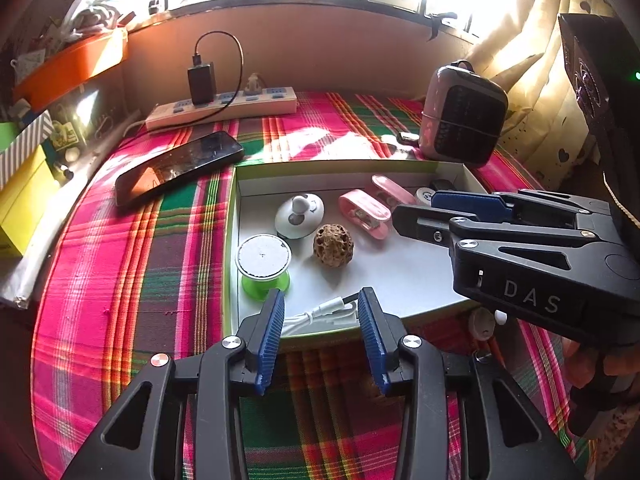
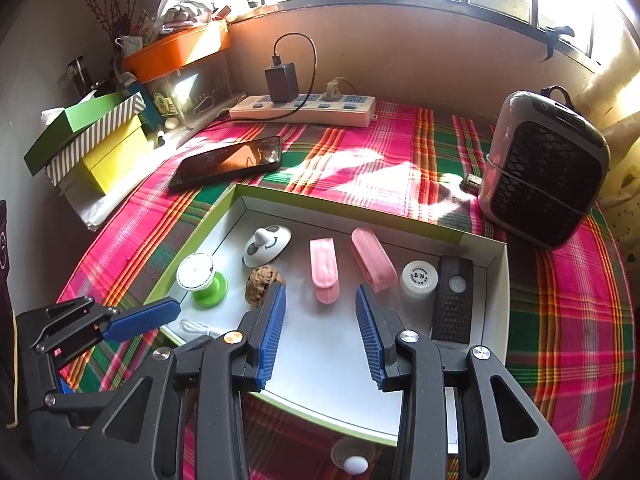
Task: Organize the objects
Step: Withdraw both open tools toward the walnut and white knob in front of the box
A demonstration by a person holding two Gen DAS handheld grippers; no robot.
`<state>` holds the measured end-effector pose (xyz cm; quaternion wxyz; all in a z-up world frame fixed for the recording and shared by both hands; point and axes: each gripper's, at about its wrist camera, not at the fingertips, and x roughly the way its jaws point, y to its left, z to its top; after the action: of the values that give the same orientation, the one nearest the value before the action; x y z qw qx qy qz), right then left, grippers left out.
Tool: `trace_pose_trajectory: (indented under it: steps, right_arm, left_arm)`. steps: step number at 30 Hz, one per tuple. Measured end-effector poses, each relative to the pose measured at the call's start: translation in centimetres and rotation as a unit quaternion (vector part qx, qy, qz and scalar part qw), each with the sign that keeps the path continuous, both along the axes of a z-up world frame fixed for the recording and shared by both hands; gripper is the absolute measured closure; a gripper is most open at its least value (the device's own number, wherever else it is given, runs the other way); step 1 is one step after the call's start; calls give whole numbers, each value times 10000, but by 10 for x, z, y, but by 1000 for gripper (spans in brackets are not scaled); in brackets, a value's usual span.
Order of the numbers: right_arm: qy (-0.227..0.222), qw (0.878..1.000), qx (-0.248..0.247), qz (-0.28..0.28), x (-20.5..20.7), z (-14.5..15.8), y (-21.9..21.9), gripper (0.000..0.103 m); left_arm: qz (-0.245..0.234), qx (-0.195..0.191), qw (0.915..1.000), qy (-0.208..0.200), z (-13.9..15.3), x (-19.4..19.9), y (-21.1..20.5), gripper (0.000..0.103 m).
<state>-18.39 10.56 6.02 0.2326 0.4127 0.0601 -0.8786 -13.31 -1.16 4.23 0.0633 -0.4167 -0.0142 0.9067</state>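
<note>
lying between parted left fingers [image 1: 276, 320]: white cable [image 1: 320, 316].

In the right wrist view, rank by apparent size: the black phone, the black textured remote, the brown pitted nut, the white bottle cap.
1. Black phone, lying on the plaid cloth.
2. Black textured remote, in the white tray.
3 and 4. Brown pitted nut and white bottle cap: they look alike, and the hand-held gripper finger hides part of the nut, so unranked.
</note>
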Motion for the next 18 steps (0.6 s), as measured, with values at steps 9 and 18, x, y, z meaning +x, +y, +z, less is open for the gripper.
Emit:
trace_pose_trajectory:
  steps: [9, 18]
  right_arm:
    - [223, 9994, -132, -208, 23, 8, 15, 60]
    - [344, 9983, -144, -456, 44, 5, 32, 60]
  left_arm:
    - [27, 28, 9999, 94, 5, 12, -3, 65]
    - [-4, 68, 9998, 166, 10, 27, -2, 65]
